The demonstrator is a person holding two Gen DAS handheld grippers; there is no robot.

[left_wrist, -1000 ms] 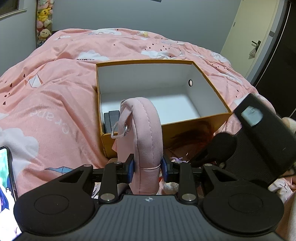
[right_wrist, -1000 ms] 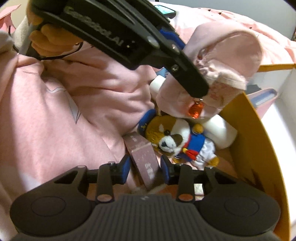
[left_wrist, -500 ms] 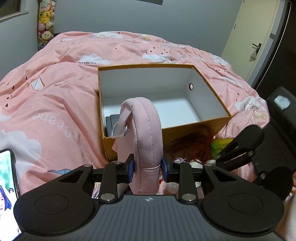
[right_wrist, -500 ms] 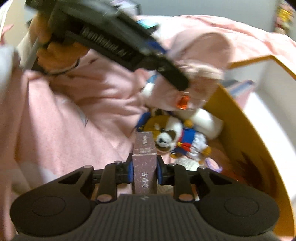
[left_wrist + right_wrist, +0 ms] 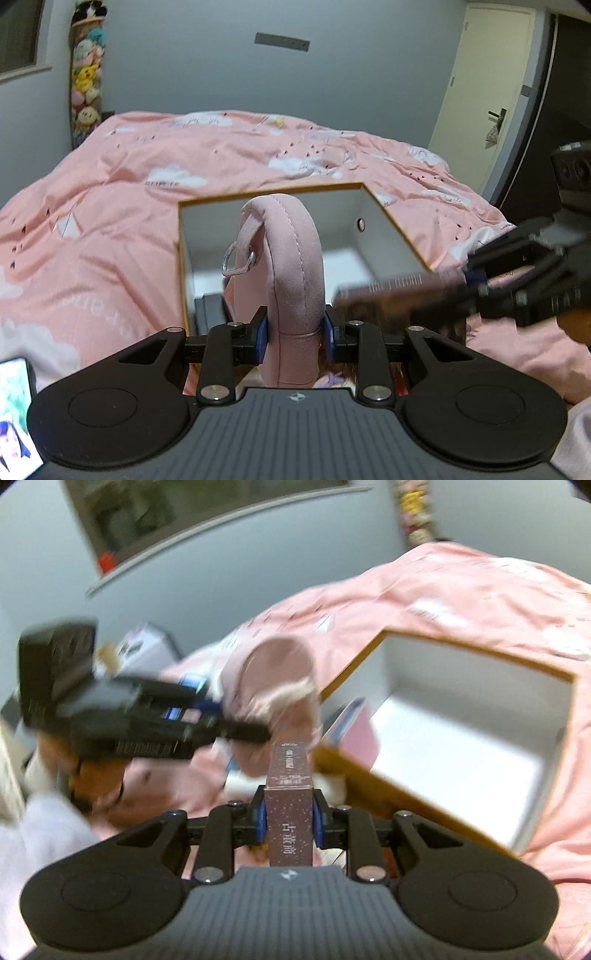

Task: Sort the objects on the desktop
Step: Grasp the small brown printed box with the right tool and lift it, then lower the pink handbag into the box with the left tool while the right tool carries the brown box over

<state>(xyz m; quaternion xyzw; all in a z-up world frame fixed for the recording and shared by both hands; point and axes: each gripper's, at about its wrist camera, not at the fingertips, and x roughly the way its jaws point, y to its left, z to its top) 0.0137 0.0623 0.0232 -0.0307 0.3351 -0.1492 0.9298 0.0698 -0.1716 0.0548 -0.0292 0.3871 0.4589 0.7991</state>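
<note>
- L gripper [image 5: 294,328] clamps pink pouch [image 5: 291,273]; R gripper [image 5: 289,821] clamps slim box [image 5: 289,797], jaws just closed on it.
- Step: carrying both; next, release into orange box [image 5: 391,221] ahead of fingers.

In the left wrist view the box [image 5: 391,229] sits mid-frame on the bed [image 5: 129,177], open upward. The pouch [image 5: 291,266] stands before it at centre, the small carton [image 5: 399,291] to its right, level. A phone [image 5: 14,410] lies lower left; stuffed toys [image 5: 86,85] hang upper left.
</note>
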